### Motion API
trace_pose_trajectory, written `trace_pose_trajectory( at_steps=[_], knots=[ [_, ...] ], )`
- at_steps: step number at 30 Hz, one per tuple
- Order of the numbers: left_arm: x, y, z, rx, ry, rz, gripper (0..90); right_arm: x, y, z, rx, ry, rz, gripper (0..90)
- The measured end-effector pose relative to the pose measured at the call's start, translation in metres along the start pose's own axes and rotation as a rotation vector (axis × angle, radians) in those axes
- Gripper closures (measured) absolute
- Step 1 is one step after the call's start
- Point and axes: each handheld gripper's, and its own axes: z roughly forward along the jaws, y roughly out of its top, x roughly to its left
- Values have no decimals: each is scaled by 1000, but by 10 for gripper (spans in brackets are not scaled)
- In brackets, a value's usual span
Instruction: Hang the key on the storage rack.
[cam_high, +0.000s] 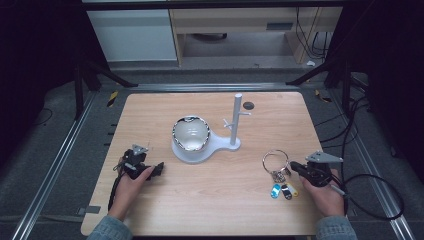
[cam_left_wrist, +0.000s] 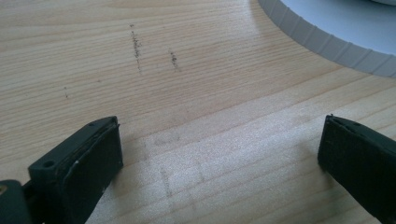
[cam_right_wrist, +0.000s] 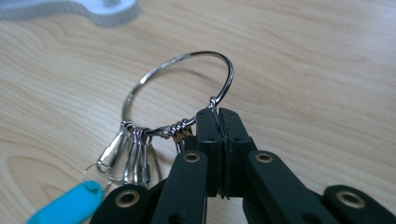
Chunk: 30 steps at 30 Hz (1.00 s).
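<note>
A large metal key ring (cam_high: 275, 161) (cam_right_wrist: 180, 88) lies on the wooden table at the right, with small clips and coloured tags (cam_high: 283, 190) hanging from it, a blue tag (cam_right_wrist: 67, 204) nearest. My right gripper (cam_high: 295, 166) (cam_right_wrist: 218, 116) is shut on the wire of the ring. A white stand (cam_high: 206, 148) with an upright peg post (cam_high: 236, 120) carries a shiny bowl (cam_high: 190, 133) at the table's middle. My left gripper (cam_high: 159, 168) (cam_left_wrist: 219, 154) rests open on the bare wood, left of the stand's ribbed base (cam_left_wrist: 327, 42), with nothing between its fingers.
The table (cam_high: 150, 115) has a small dark round hole (cam_high: 248, 105) at the back right. Metal frame rails (cam_high: 60, 155) run along both sides. Black cables (cam_high: 370, 195) trail off the right edge.
</note>
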Motion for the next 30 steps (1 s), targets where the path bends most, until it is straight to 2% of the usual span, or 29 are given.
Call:
trace_pose_trajectory(
  at_steps=[14, 24, 28, 30],
  knots=[
    [0, 0, 0, -1, 1, 0, 0, 18, 34, -13, -86, 35, -24, 889],
    [0, -1, 0, -3, 1, 0, 0, 26, 64, -18, -101, 51, -53, 889],
    [-1, -1, 0, -3, 1, -1, 0, 28, 74, -18, -103, 57, -76, 889],
    [-1, -1, 0, -4, 1, -1, 0, 31, 85, -18, -102, 56, -101, 890]
  ],
)
